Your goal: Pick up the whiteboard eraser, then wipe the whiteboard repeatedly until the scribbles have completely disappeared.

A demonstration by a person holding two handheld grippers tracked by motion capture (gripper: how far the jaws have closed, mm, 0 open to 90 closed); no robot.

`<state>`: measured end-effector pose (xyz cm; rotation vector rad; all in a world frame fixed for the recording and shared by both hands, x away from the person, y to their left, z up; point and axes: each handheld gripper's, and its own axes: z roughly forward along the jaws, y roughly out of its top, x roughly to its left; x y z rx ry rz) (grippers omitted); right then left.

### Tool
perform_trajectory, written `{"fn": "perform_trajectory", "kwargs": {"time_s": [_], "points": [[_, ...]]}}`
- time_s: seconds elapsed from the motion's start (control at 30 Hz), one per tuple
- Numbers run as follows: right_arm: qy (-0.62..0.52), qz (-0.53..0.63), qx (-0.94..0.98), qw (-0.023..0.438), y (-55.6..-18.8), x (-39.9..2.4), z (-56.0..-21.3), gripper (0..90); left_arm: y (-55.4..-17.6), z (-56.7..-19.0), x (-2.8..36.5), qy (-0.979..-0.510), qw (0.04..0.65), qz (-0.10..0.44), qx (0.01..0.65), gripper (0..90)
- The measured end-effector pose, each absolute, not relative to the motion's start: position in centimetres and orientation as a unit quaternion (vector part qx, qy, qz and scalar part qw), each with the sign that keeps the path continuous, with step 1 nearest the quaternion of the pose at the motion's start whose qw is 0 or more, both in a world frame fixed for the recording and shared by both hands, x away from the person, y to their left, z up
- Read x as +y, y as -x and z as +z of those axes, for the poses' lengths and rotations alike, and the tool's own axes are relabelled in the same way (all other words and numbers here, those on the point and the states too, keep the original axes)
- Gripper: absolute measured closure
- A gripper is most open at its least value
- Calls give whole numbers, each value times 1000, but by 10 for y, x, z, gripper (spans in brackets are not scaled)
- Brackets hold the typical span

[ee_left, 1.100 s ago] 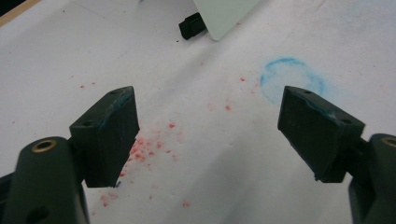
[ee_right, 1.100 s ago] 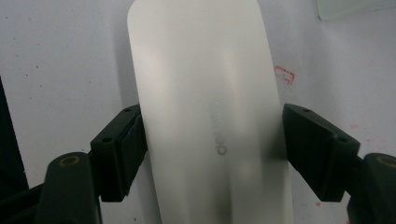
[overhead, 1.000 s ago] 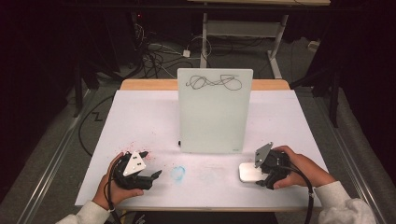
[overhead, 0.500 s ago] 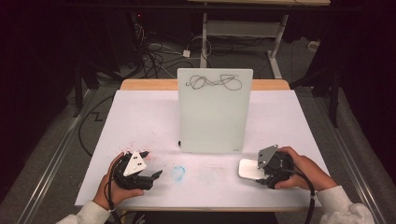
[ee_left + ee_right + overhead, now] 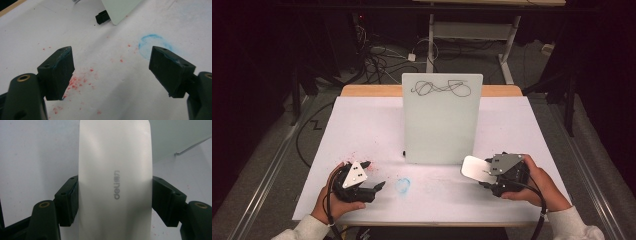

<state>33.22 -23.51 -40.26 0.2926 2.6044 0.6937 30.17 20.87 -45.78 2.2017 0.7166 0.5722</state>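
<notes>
High view looks down; tool views sit close — sharing the whiteboard.

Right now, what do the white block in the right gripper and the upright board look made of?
White block: apparently smooth matte plastic, with rounded corners, soft sheen and printed grey logo. Upright board: probably glossy glass or coated whiteboard, pale and flat, with a black scribble on it.
</notes>
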Motion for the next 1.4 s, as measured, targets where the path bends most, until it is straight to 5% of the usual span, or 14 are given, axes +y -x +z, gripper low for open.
{"fn": "perform_trajectory", "kwargs": {"time_s": [1.4], "points": [[-233,375,814,379,-336,-201,-379,312,-301,-455,213,-847,386,237,278,170]]}}
